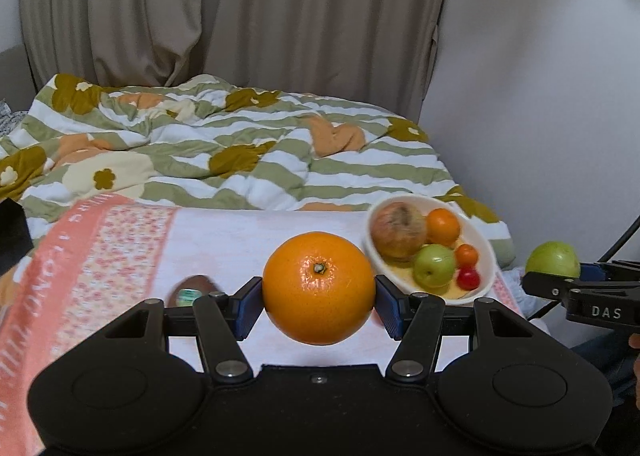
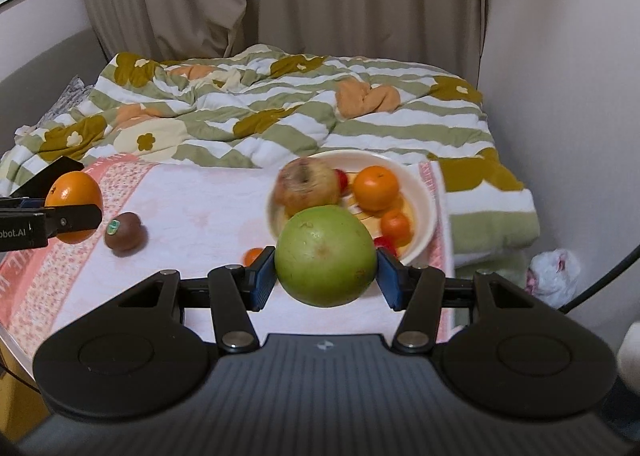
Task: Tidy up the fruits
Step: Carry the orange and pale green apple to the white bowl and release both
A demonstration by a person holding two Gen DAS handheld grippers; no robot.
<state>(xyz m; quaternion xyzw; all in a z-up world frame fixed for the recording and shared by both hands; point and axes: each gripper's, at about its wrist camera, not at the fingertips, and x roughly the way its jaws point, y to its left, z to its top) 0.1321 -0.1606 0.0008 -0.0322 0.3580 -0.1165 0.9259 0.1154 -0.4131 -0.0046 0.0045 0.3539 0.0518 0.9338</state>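
My left gripper (image 1: pixel 319 301) is shut on a large orange (image 1: pixel 319 287) and holds it above the towel-covered table; it shows in the right wrist view (image 2: pixel 73 206) at far left. My right gripper (image 2: pixel 325 274) is shut on a green apple (image 2: pixel 326 255), also seen at the right of the left wrist view (image 1: pixel 553 259). A white bowl (image 1: pixel 483 252) holds a brownish apple (image 1: pixel 398 231), a small orange (image 1: pixel 443 227), a green apple (image 1: pixel 433 265) and small red and orange fruits. A kiwi (image 2: pixel 125 235) with a sticker lies on the towel.
A pink-and-white towel (image 1: pixel 224 240) covers the table. A small orange fruit (image 2: pixel 253 256) lies on it near the bowl (image 2: pixel 424 208). Behind is a bed with a flowered striped quilt (image 1: pixel 224 144), curtains and a wall. A white plastic bag (image 2: pixel 554 272) lies at lower right.
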